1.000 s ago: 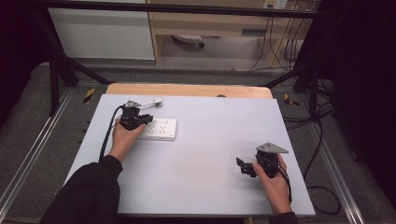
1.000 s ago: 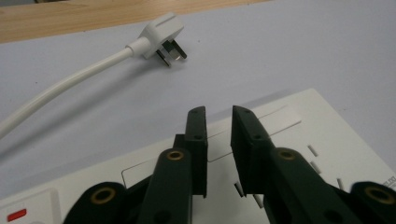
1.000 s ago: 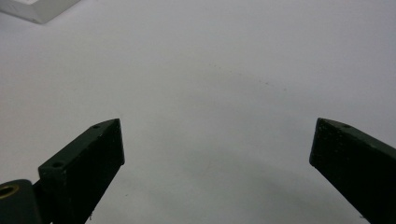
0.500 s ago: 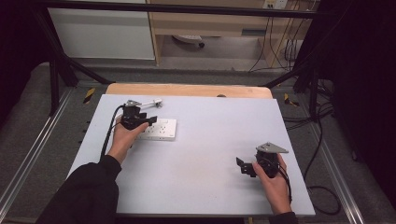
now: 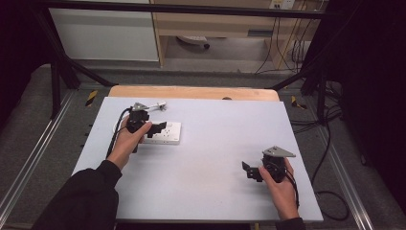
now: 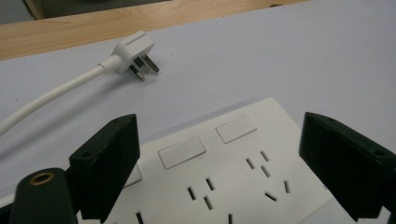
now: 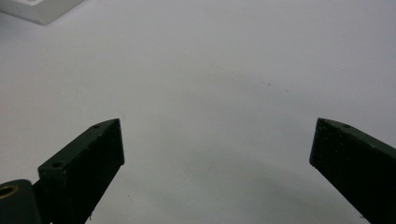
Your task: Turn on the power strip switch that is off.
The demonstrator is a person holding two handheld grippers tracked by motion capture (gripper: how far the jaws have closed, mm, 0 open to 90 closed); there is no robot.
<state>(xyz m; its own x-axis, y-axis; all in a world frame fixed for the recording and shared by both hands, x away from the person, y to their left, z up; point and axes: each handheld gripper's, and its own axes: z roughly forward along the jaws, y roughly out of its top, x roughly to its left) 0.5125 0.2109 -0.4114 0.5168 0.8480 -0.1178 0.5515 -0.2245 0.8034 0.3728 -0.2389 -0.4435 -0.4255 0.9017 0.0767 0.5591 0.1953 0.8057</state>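
The left claw (image 6: 219,172) has just been opening wide over the socket strip (image 5: 165,133), gripping nothing, so the loose plug (image 6: 135,53) near the worktop's (image 5: 215,158) far edge could skid when grabbed.

— What is counted on the bench (image 5: 215,158)?
— One white socket strip (image 6: 224,177), one white plug (image 6: 135,51) on its cable (image 6: 51,100), and two tools: left tool (image 6: 219,172), right tool (image 7: 217,172).
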